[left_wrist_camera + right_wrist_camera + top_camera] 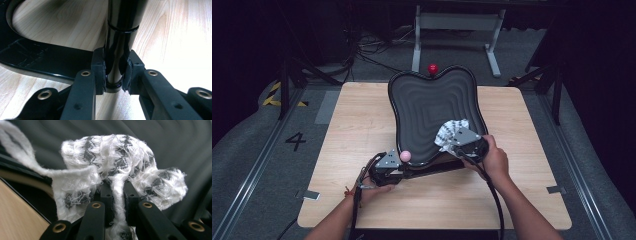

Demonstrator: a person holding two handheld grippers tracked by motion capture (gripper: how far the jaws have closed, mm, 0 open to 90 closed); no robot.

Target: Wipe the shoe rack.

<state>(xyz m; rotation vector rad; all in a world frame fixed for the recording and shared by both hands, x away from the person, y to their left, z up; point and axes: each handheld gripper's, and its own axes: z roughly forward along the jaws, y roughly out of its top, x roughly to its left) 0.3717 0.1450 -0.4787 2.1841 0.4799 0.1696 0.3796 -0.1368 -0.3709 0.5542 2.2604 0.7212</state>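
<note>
Wiping looks underway: the right tool [117, 195] pinches a white cloth [120, 167] against the black tray [427, 110], while the left tool [113, 75] clamps the tray's stem [120, 37]. Next: sweep the cloth across the ridges.

Both forearms are reaching in from the near edge in the high view. The left hand [374, 189] is holding the left gripper [388, 167] low, jaws pointing right and pinching in tight on something between the pads. The right hand [494, 159] is gripping the right gripper [462, 141], angled up-left, its jaws also clamping close together.
</note>
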